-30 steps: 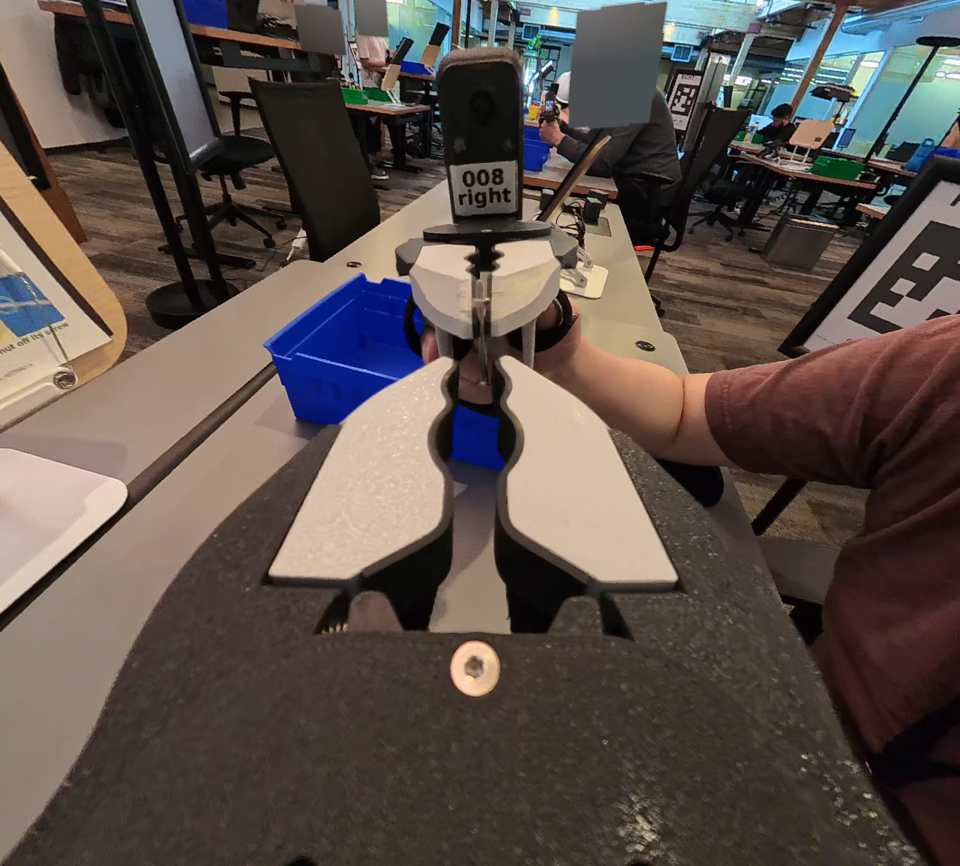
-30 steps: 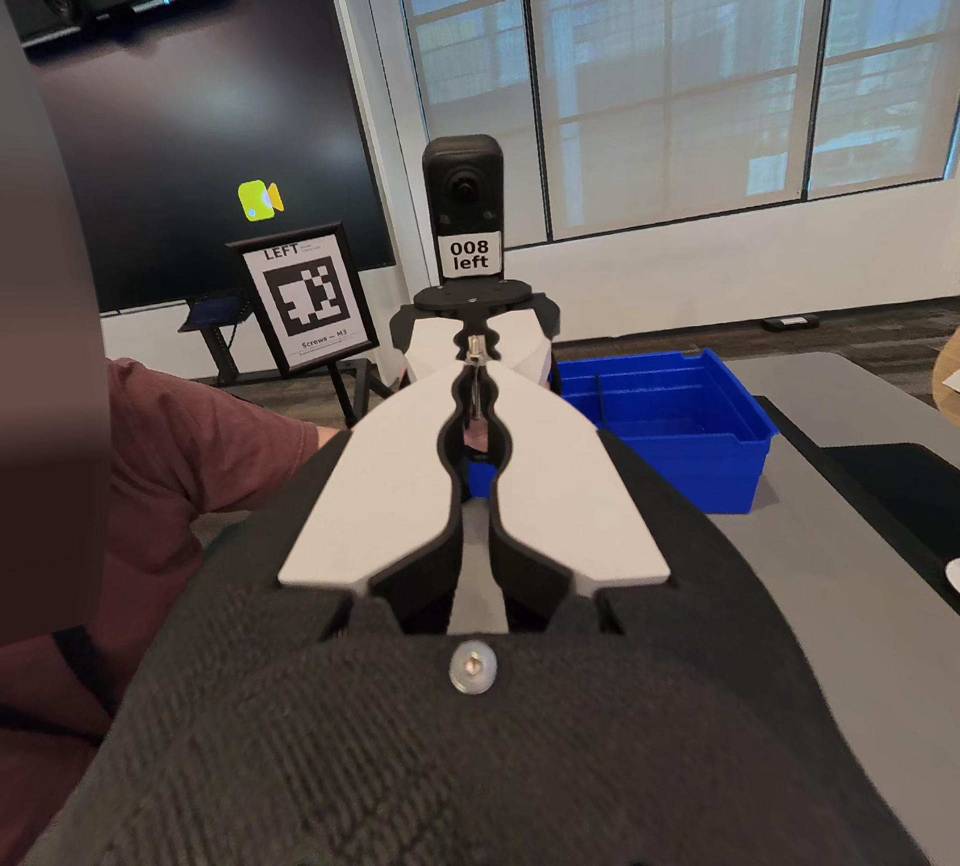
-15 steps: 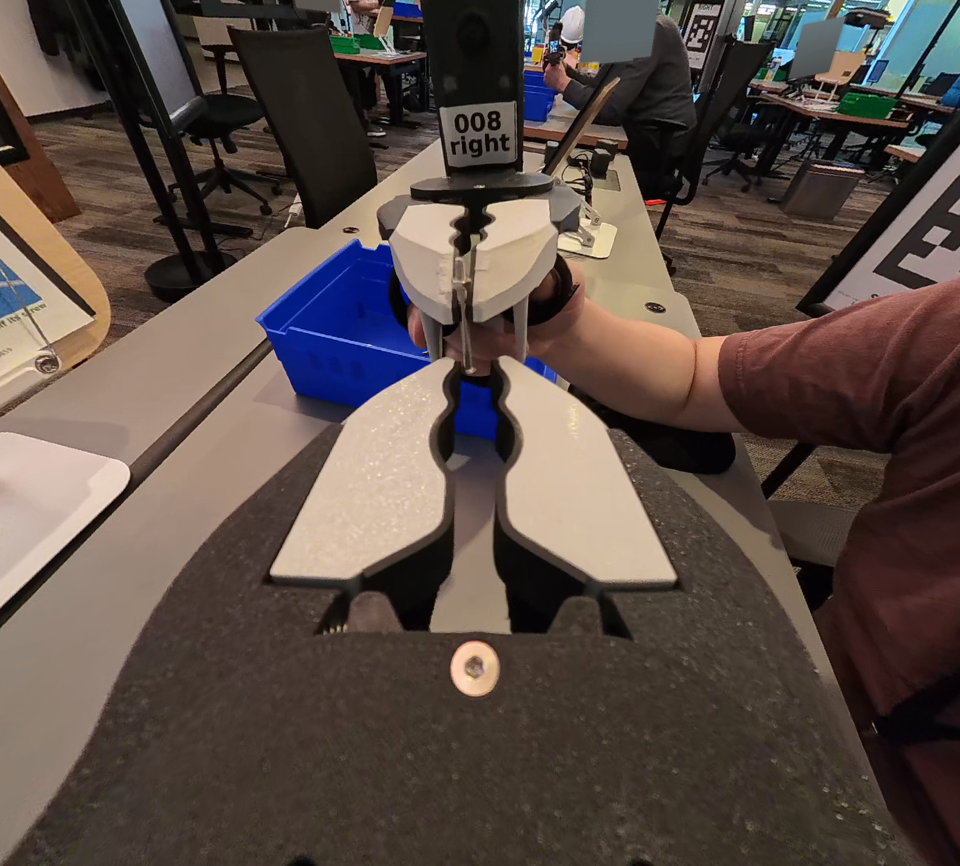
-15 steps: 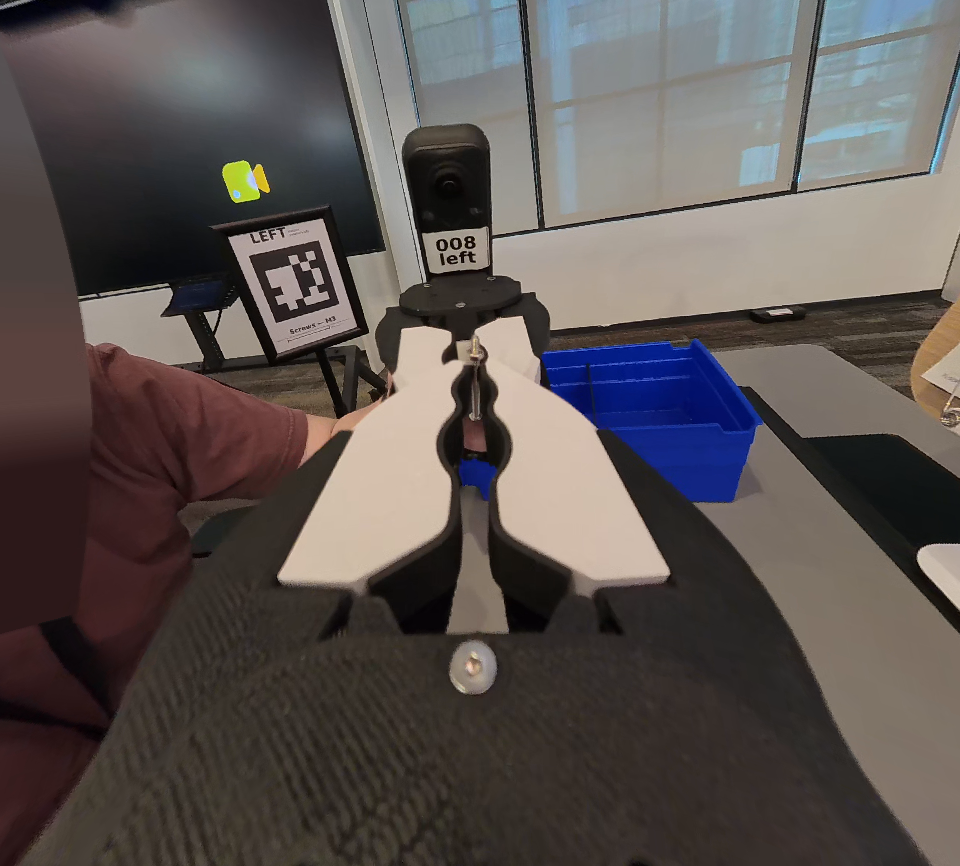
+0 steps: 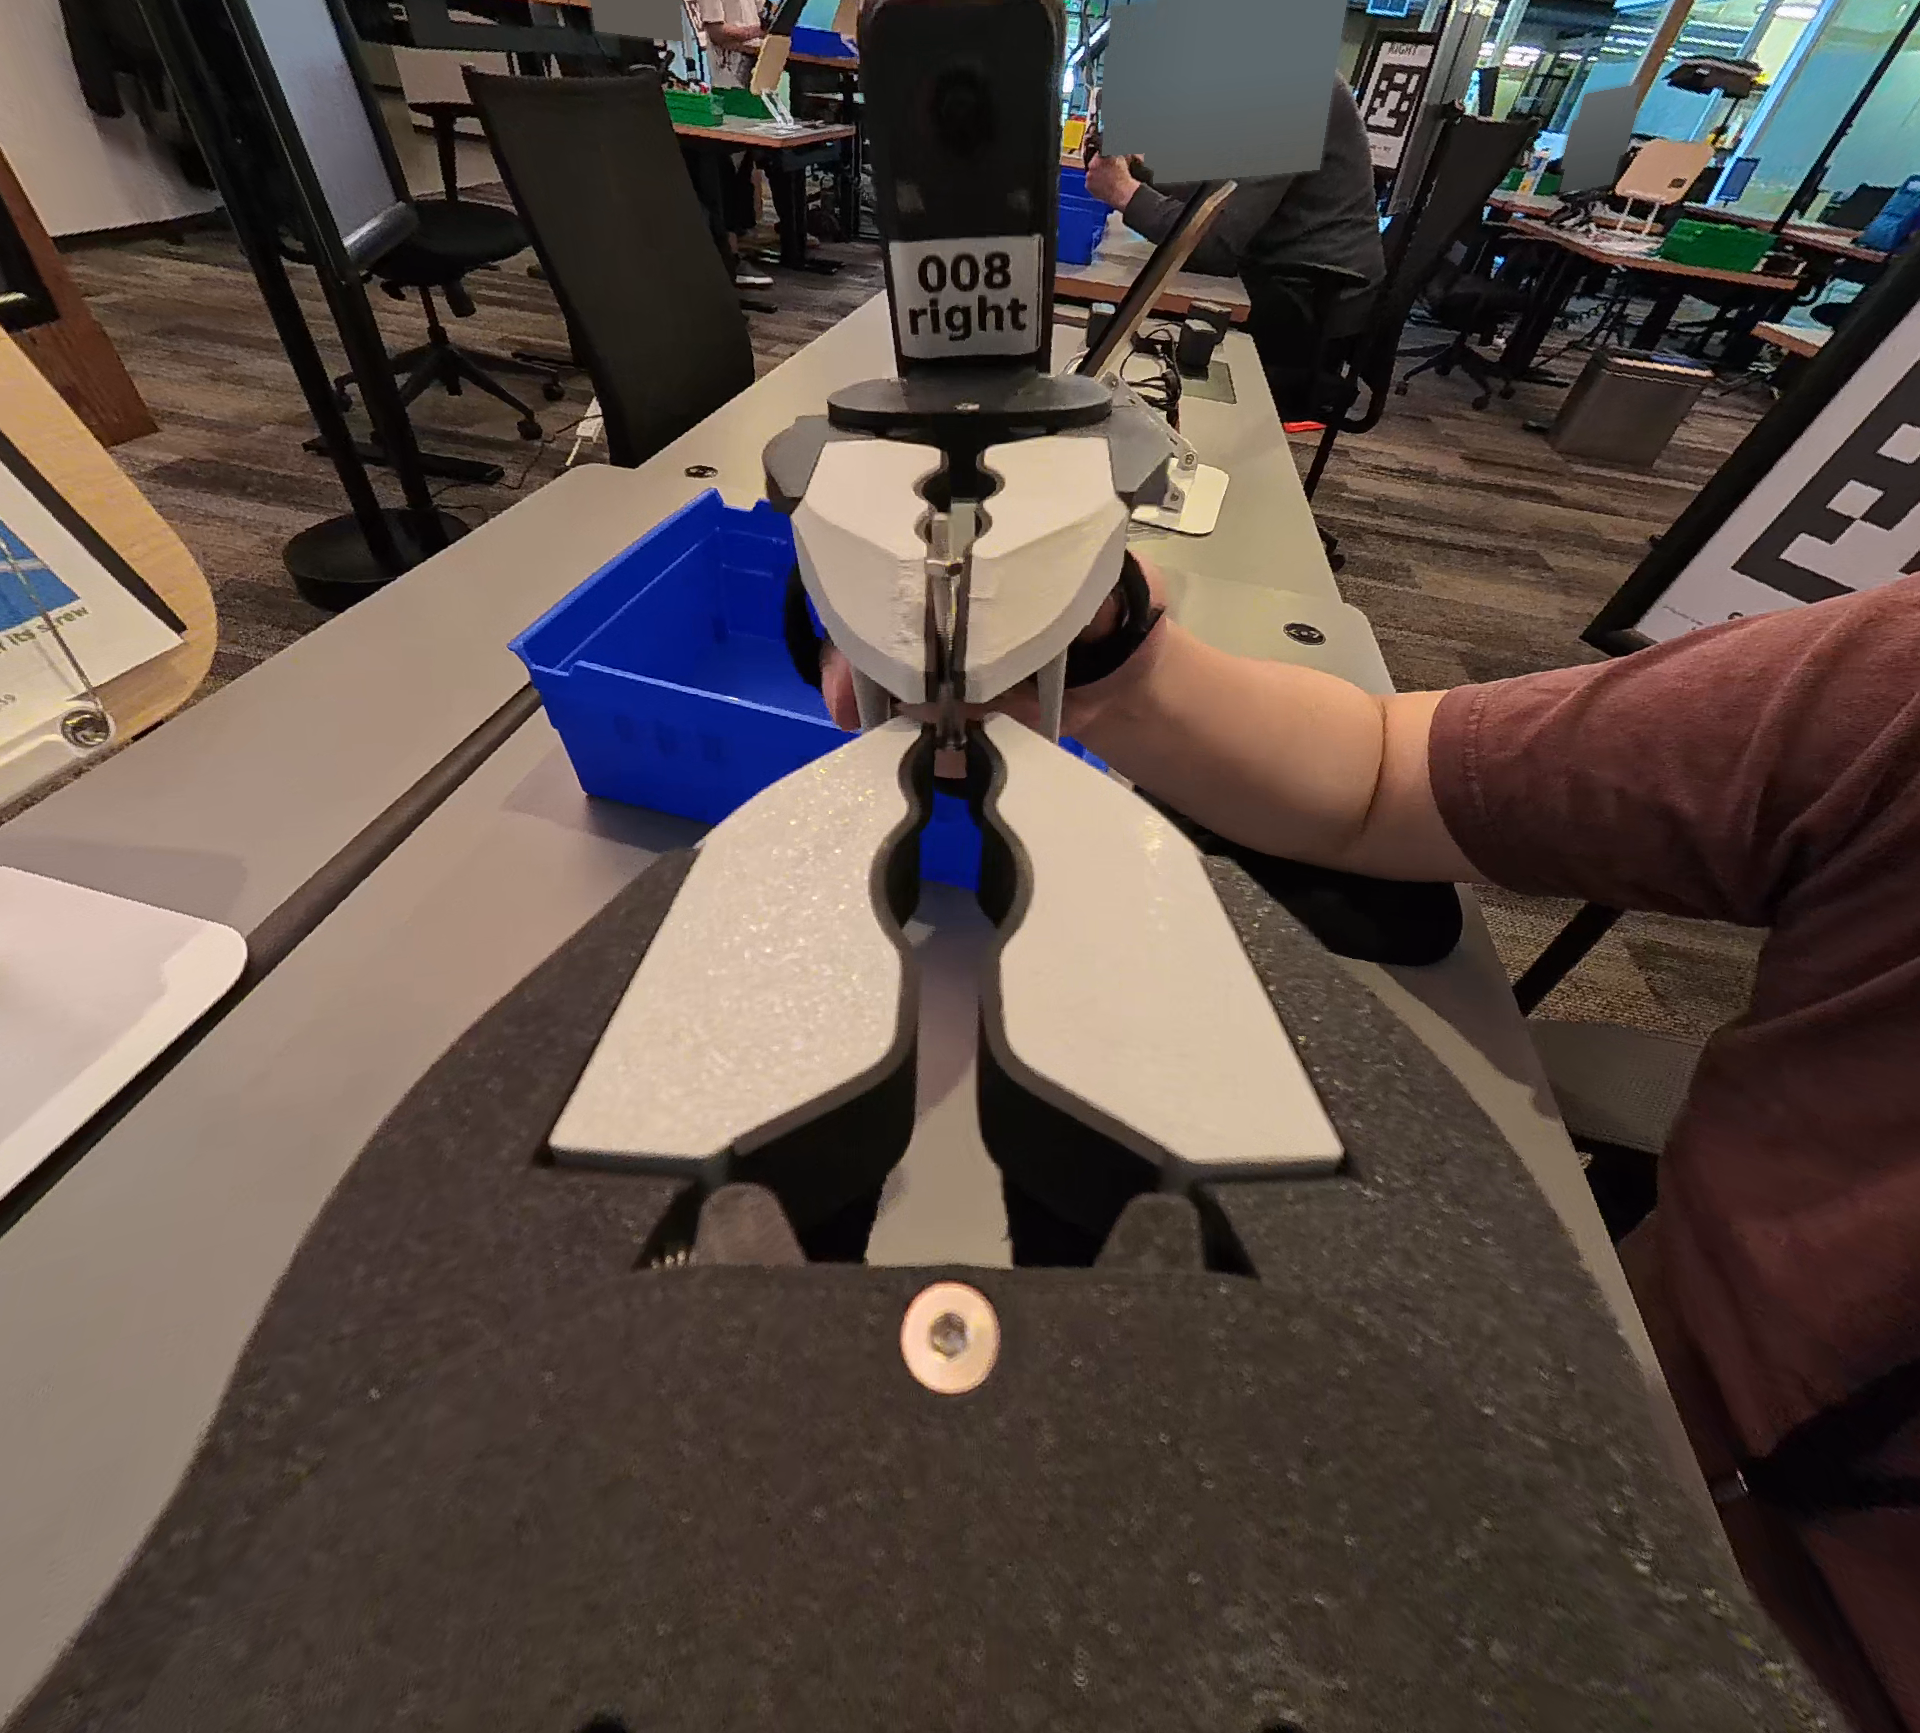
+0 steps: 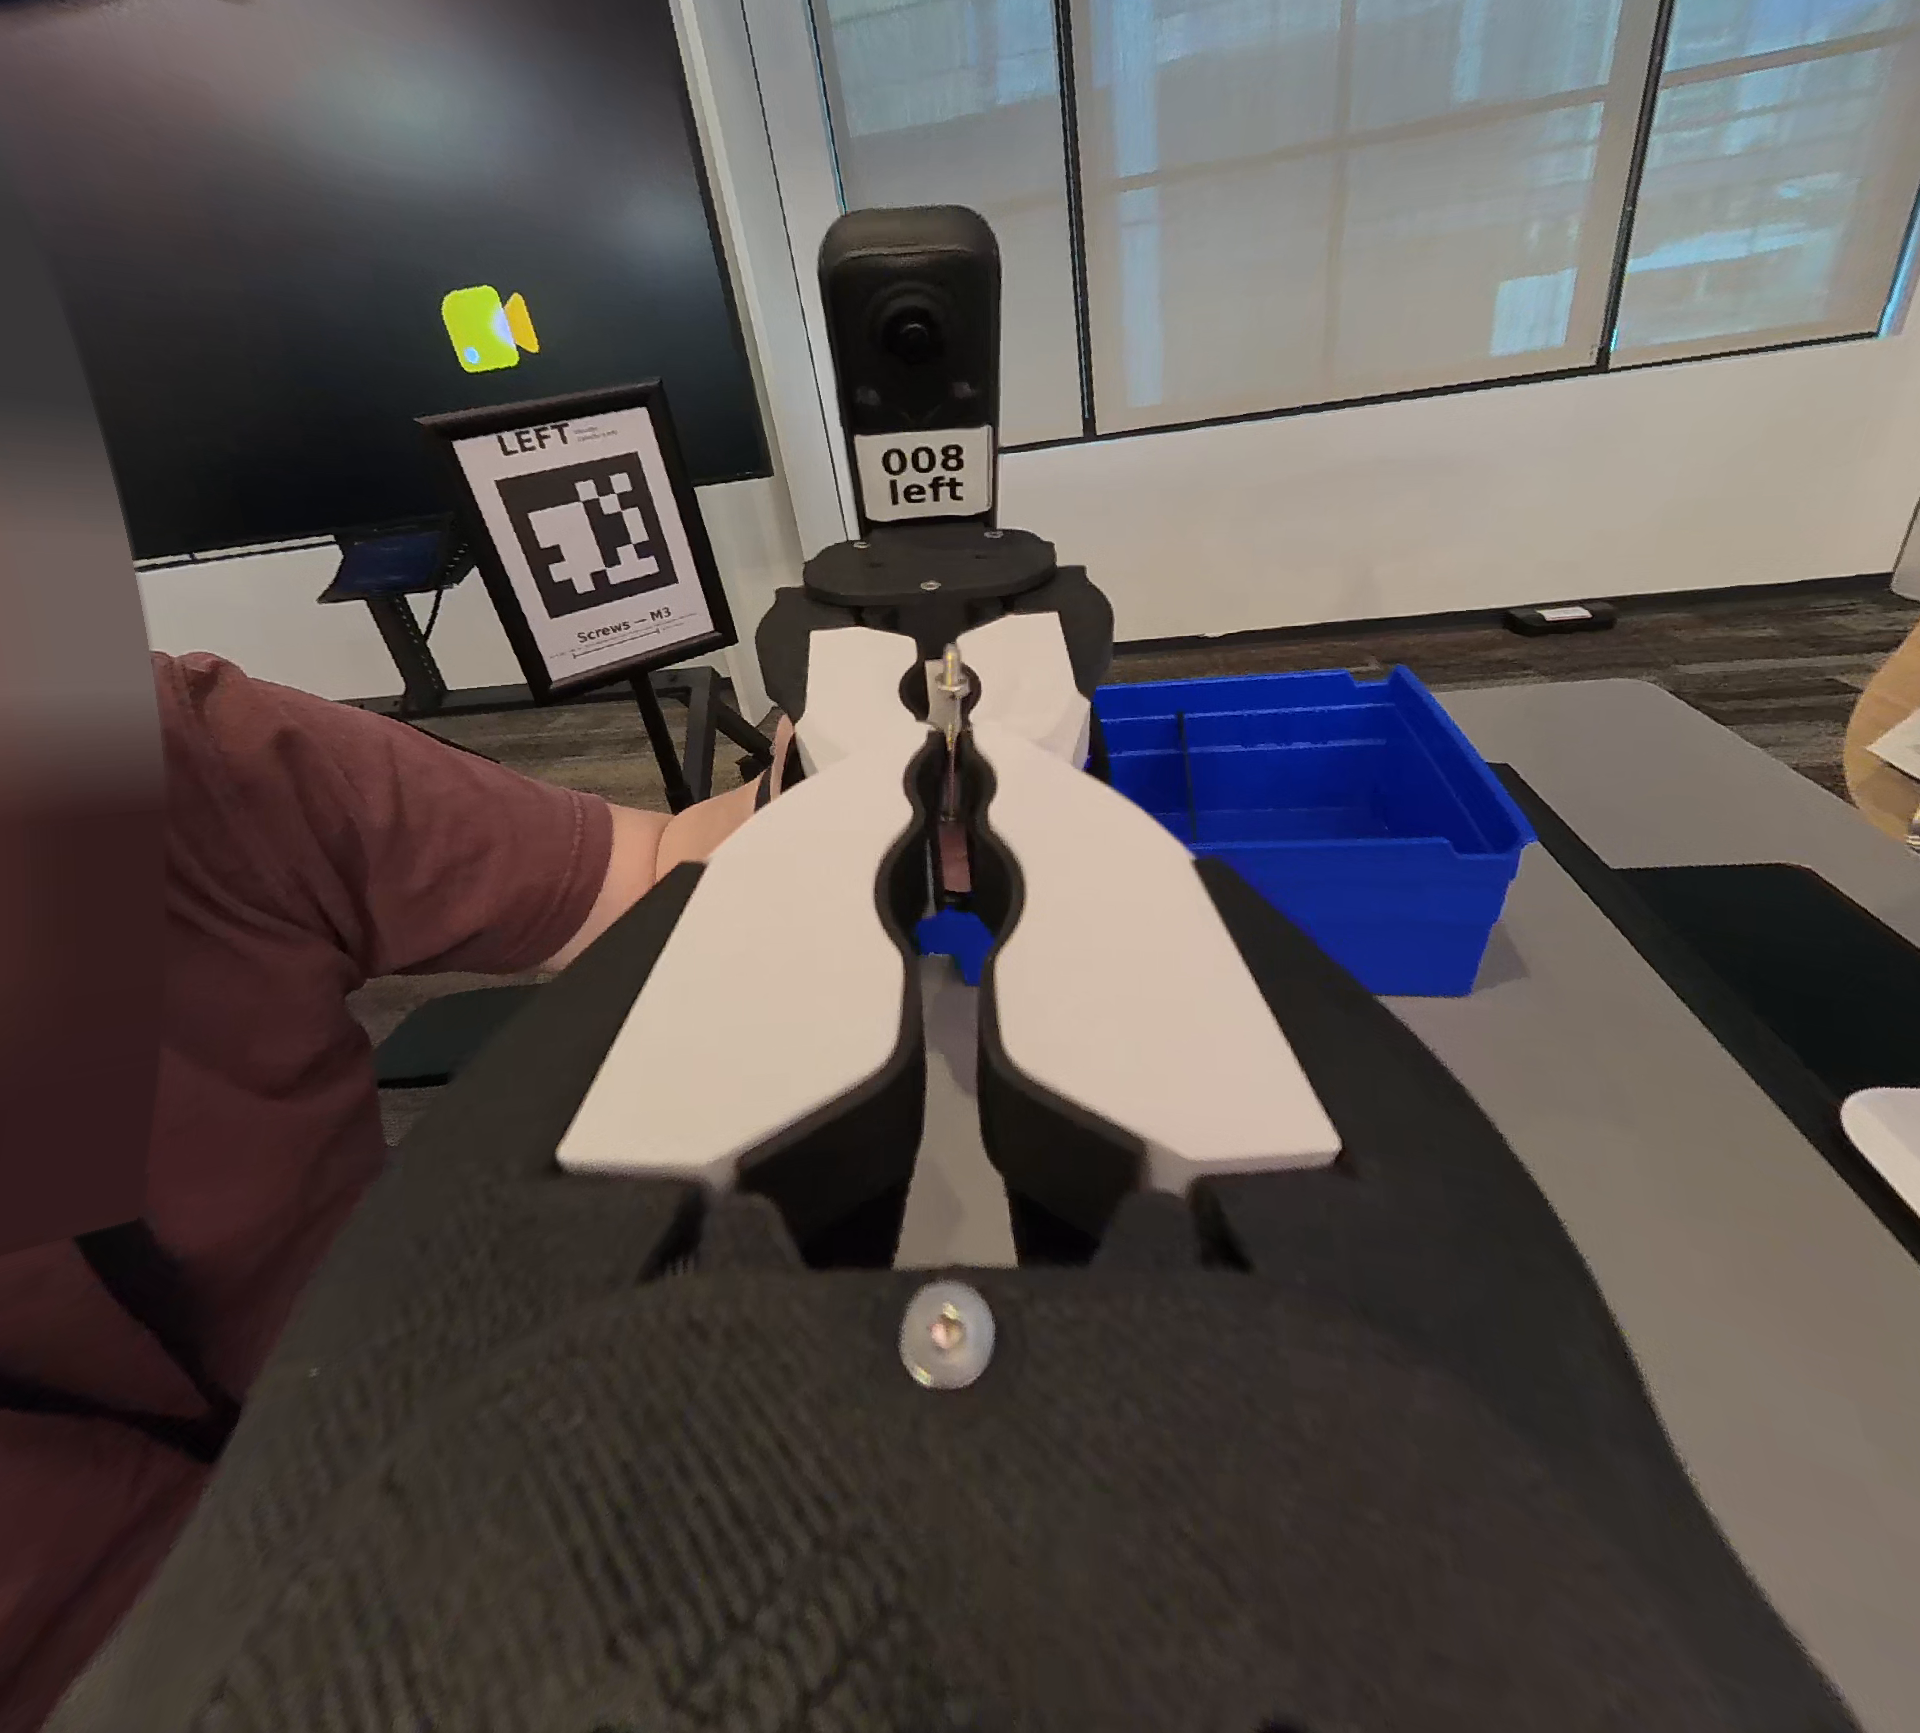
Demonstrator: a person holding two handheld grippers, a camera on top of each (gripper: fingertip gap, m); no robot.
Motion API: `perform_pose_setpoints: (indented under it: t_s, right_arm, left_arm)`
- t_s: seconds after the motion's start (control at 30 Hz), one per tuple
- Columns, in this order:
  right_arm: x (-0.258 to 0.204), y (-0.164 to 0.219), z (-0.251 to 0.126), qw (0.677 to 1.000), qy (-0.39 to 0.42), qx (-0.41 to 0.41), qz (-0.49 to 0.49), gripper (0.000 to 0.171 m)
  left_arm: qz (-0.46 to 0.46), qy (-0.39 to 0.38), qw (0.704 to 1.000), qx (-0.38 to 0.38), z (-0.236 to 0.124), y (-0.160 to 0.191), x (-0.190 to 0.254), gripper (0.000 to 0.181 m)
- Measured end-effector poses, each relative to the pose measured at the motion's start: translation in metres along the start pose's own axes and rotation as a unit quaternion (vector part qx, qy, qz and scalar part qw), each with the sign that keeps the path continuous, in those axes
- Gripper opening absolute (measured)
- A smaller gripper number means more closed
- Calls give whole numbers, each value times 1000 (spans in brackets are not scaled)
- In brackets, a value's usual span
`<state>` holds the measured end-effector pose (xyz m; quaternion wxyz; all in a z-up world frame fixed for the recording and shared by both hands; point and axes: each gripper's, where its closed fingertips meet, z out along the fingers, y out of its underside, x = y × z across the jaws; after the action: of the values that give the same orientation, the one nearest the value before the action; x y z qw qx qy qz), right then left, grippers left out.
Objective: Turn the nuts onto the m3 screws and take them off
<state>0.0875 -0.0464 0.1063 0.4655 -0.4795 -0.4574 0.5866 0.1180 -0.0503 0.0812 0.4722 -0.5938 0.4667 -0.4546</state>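
Note:
My two grippers face each other tip to tip above the grey table [image 5: 312, 748]. My left gripper [image 5: 943, 736] is shut, and a small nut [image 6: 941, 684] sits at its tips. My right gripper [image 6: 948, 736] is shut on a thin metal M3 screw [image 5: 943, 603], whose shaft runs back between its fingers. The screw's tip pokes through the nut. The right gripper [image 5: 945, 696] shows head-on in the left wrist view, and the left gripper [image 6: 948, 709] shows head-on in the right wrist view. A person's arm [image 5: 1299, 769] in a maroon sleeve holds the right gripper.
A blue bin [image 5: 644, 675] stands on the table just behind and below the grippers; it also shows in the right wrist view [image 6: 1330, 831]. A white tray [image 5: 83, 1008] lies at the left. A black mat [image 6: 1766, 935] and a framed marker sign [image 6: 592, 540] are nearby. My left and right fingertips are right by each other.
Both grippers stay shut and tip to tip. Both have tilted and shifted slightly together, so the background moves in each view. The grip on the screw and nut looks unchanged.

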Motion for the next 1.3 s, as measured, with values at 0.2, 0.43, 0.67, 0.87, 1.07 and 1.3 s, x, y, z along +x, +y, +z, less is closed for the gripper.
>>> perform_pose_setpoints:
  t_s: [0.2,0.43,0.67,0.87,1.07,1.3]
  right_arm:
    - [4,-15,-25,996,64,-59,-12,3]
    - [57,71,-229,798,404,-433,114,3]
    - [80,186,-317,638,400,-568,333,3]
    - [86,215,-323,609,384,-599,352,3]
    - [87,222,-331,584,392,-614,358,3]
    - [95,207,-336,594,425,-599,328,13]
  left_arm:
    - [-11,0,1000,-21,2,5,0,28]
    - [-22,0,999,-49,3,12,-2,28]
    - [-23,-4,998,-65,4,18,-5,28]
    - [-24,-6,998,-61,1,16,-7,28]
    - [-19,-6,997,-71,3,19,-6,28]
    - [-24,-80,996,-36,-31,-6,-31,50]
